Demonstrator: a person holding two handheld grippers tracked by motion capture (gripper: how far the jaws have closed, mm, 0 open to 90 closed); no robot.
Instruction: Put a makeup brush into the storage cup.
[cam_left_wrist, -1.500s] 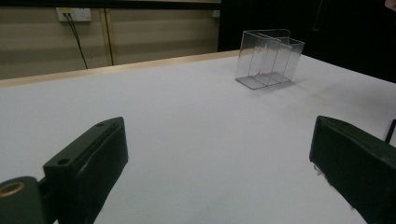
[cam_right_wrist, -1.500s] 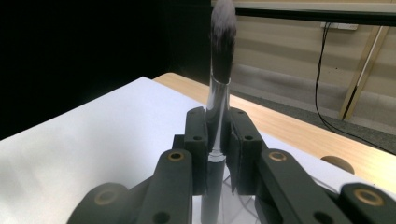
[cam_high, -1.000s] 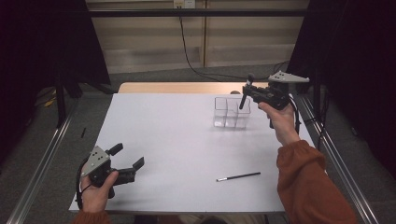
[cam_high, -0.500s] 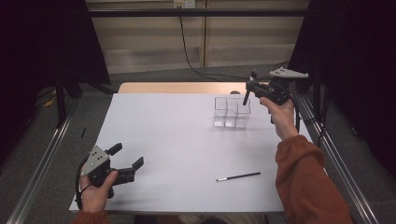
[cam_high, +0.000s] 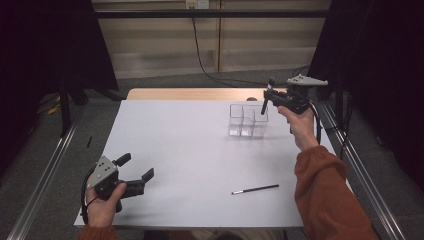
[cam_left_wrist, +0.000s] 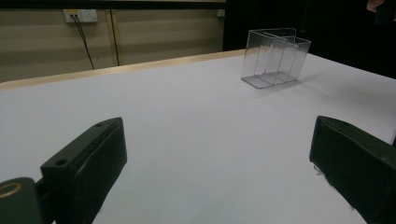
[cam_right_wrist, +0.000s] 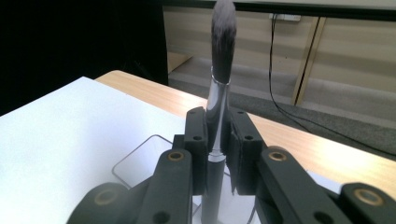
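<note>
My right gripper (cam_high: 270, 95) hangs over the far right of the table, shut on a makeup brush (cam_high: 264, 106). In the right gripper view the brush (cam_right_wrist: 222, 35) stands upright between the jaws, its dark bristles up and its silver ferrule clamped by the pads. Just below it sits a clear plastic box with dividers (cam_high: 247, 120), whose rim (cam_right_wrist: 140, 161) shows under the jaws. My left gripper (cam_high: 134, 170) rests at the near left edge, open and holding nothing. From it the clear box (cam_left_wrist: 275, 58) is far off at upper right.
A thin dark brush (cam_high: 255, 189) lies flat on the white table sheet (cam_high: 190, 145) near the front right. A wooden strip (cam_high: 195, 94) edges the far side, and metal rails (cam_high: 360, 165) run along both sides. A cable hangs on the back wall.
The right hand has shifted only slightly above the clear box, with the brush still clamped. The left hand has stayed where it was.
</note>
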